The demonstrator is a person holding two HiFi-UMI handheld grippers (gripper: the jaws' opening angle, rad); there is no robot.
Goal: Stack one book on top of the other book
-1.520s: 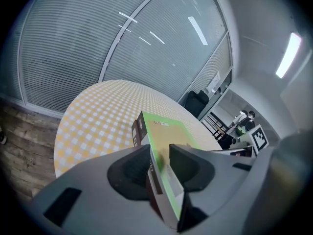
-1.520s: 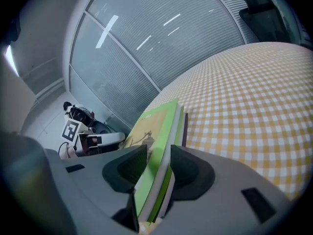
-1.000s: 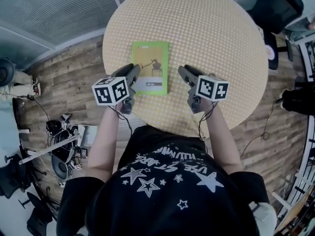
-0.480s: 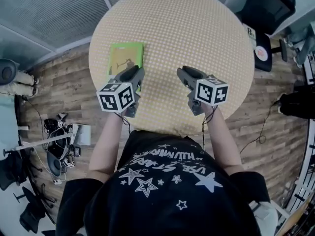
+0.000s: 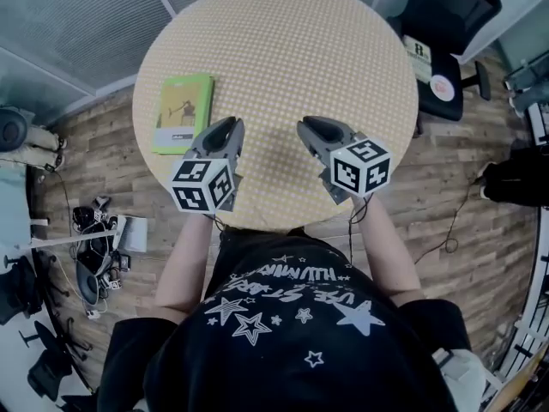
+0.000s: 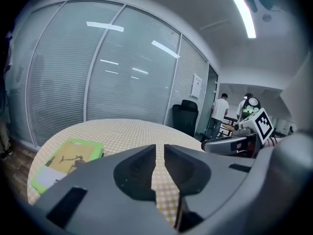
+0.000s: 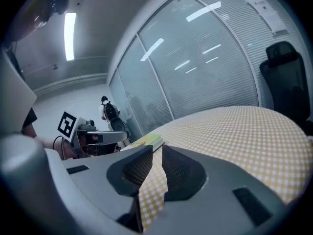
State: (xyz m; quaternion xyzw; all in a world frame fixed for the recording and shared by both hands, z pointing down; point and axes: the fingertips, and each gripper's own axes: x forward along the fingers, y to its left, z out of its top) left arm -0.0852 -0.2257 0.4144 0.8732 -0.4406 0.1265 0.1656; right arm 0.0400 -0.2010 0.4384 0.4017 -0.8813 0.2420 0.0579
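Though the wood-plank floor (image 5: 446, 196) rings everything in the head view, the round table (image 5: 343, 50) in its yellow checked cloth fills the middle. Below it sits the person's black shirt (image 5: 292, 333), printed with white stars, with both bare forearms reaching forward over the near rim. A dark office chair (image 5: 442, 24) stands past the table's far right edge.

On the cloth at the table's left edge lies the green book (image 5: 183, 112), flat and cover up (only this one cover shows from above, and I cannot tell whether a second book lies under it). Neither gripper touches it.

The left gripper (image 5: 225, 129) hangs over the cloth just to the right of the book, and its own view shows the book off to the left of the jaws. The right gripper (image 5: 313, 129) hangs beside the left one, well apart from the book. Each carries a marker cube, left (image 5: 202, 185) and right (image 5: 360, 166).

Both pairs of jaws have just been closing. Each now stands with only a narrow slit between its pads, with nothing but checked cloth showing through.
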